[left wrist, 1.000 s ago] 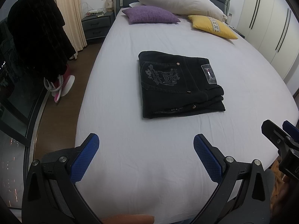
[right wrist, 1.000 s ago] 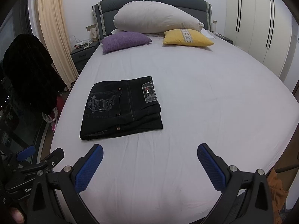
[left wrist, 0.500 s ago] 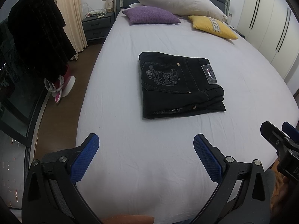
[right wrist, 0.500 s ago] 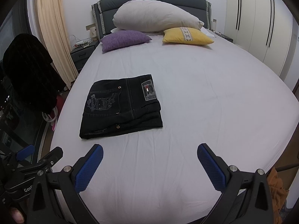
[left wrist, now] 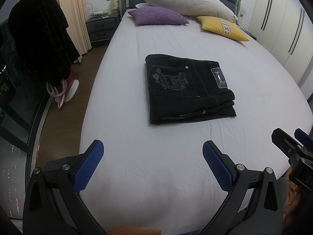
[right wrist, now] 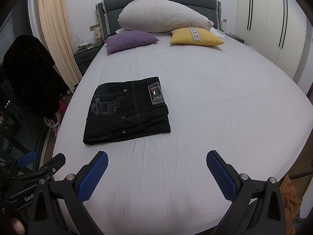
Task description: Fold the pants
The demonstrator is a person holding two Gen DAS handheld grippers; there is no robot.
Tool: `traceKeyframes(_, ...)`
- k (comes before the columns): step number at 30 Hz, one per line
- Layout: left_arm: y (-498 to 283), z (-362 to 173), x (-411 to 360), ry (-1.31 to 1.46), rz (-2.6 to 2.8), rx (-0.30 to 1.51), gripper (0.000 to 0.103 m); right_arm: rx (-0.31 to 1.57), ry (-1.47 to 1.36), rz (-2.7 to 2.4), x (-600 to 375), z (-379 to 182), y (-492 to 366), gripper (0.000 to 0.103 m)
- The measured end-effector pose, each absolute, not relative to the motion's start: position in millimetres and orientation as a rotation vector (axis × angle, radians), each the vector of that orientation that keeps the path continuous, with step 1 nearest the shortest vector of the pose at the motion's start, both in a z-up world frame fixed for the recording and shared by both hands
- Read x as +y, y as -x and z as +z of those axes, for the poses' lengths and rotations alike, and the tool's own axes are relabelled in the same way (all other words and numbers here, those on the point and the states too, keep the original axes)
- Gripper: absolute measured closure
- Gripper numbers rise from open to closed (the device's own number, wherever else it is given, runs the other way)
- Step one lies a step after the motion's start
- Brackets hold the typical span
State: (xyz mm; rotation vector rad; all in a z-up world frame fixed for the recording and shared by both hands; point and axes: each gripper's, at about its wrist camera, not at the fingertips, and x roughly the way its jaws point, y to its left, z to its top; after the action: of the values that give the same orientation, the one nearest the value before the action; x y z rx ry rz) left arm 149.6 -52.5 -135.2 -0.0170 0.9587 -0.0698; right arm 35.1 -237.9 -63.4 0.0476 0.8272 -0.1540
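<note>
The left gripper [left wrist: 152,163] and right gripper [right wrist: 156,173] hover low in frame, jaws spread wide, empty. Folded pants [left wrist: 187,89] lie mid-frame on the bed [left wrist: 176,176].

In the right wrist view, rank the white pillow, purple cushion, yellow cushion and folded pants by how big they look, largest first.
1. White pillow, though the folded pants run it close.
2. Folded pants; they lie nearer the camera, so this order is unsure.
3. Purple cushion and yellow cushion look alike; no ranking between them.

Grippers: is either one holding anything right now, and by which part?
Nothing is held. The left gripper and right gripper are open over the bed, apart from the folded pants.
</note>
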Motion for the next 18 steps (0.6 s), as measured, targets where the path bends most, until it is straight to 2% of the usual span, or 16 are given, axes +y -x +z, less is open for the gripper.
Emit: traceKeyframes(18, -149.9, -135.4, -52.9, 0.018, -0.069, 0.961, 0.000, 0.830, -0.048, -0.152, -239.6, -62.4, -35.0, 0.000)
